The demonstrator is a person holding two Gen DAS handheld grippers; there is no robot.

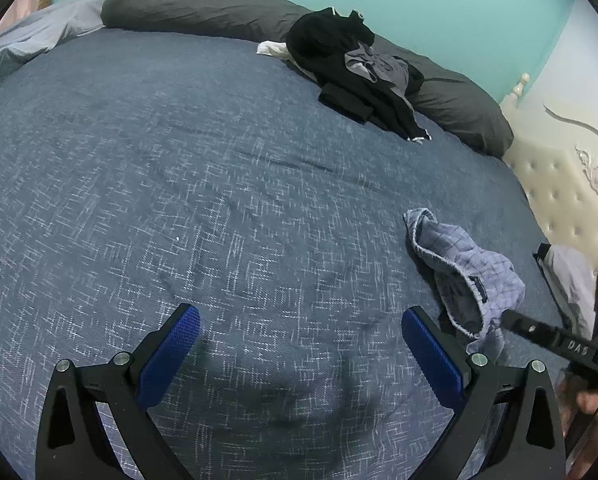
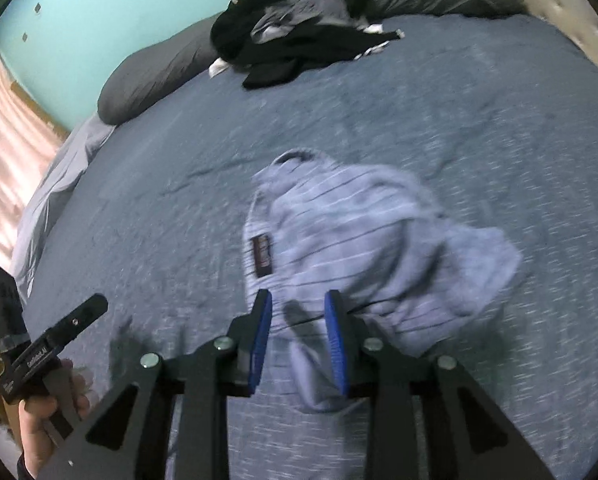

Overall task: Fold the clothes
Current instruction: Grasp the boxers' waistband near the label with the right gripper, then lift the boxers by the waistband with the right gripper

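Observation:
A crumpled light-blue checked garment (image 1: 467, 272) with a dark label lies on the blue bedspread (image 1: 179, 160). In the right wrist view the same garment (image 2: 359, 232) is blurred and spreads just beyond and under my right gripper (image 2: 299, 298). Its blue pads stand a little apart, with cloth showing in the gap but not pinched. My left gripper (image 1: 301, 314) is wide open above bare bedspread, to the left of the garment, with nothing between its fingers. One black finger of the right gripper (image 1: 539, 330) reaches the garment's near edge in the left wrist view.
A pile of dark clothes (image 1: 355, 64) lies at the far side against long grey pillows (image 1: 187, 4). A cream tufted headboard (image 1: 559, 192) borders the right. A grey and white garment (image 1: 567, 276) lies at the right edge. A hand (image 2: 47, 420) holds the left gripper's handle.

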